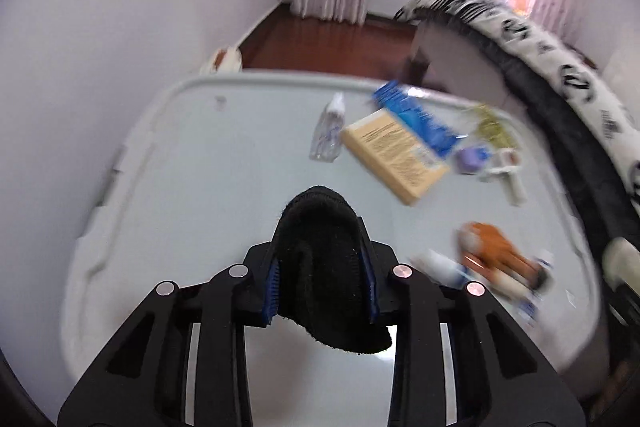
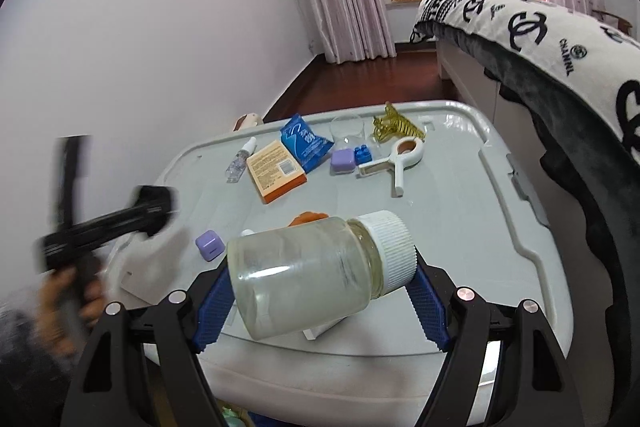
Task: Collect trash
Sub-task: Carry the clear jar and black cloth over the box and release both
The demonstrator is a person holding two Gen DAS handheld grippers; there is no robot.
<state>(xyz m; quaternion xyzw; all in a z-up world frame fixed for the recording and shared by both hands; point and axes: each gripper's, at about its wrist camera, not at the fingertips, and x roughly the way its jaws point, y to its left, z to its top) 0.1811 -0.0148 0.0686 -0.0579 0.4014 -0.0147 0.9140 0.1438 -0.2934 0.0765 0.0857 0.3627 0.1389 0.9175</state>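
While on its side, cloudy jar (image 2: 308,275) in right tool (image 2: 316,303); black cloth (image 1: 324,267) in left tool (image 1: 322,267).

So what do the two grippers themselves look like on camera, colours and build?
Both share one build: the left gripper and right gripper have matte black linkage arms with cut-out slots and round silver pivot pins. The fingers carry blue pads with a fine gridded texture. No cables or markings show. A bare hand, blurred, grips the left gripper's black handle.
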